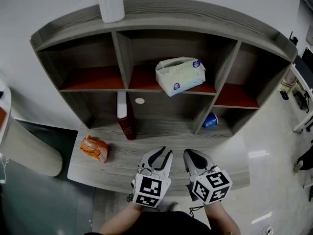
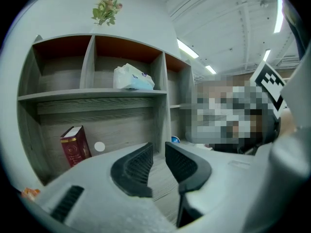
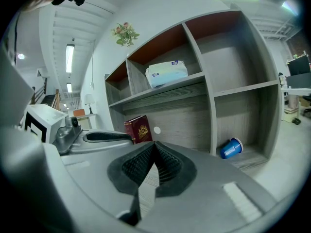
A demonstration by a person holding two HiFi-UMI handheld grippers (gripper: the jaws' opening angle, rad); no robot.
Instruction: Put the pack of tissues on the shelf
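The pack of tissues (image 1: 180, 75) is a pale green and white soft pack. It lies in the upper middle compartment of the grey wooden shelf (image 1: 171, 91), tilted, with one corner over the front edge. It also shows as the tissue pack (image 2: 132, 77) in the left gripper view and as the tissue pack (image 3: 166, 74) in the right gripper view. My left gripper (image 1: 164, 153) and right gripper (image 1: 188, 154) hover side by side over the shelf's front board, well short of the pack. Both are shut and hold nothing: the left gripper (image 2: 159, 147) keeps only a slit, and the right gripper (image 3: 154, 144) has its tips touching.
A red book (image 1: 125, 119) leans in the lower middle compartment by a white disc (image 1: 140, 101). A blue cup (image 1: 211, 120) lies on its side in the lower right compartment. An orange packet (image 1: 94, 148) sits at the board's left. A white jar (image 1: 111, 3) stands on top.
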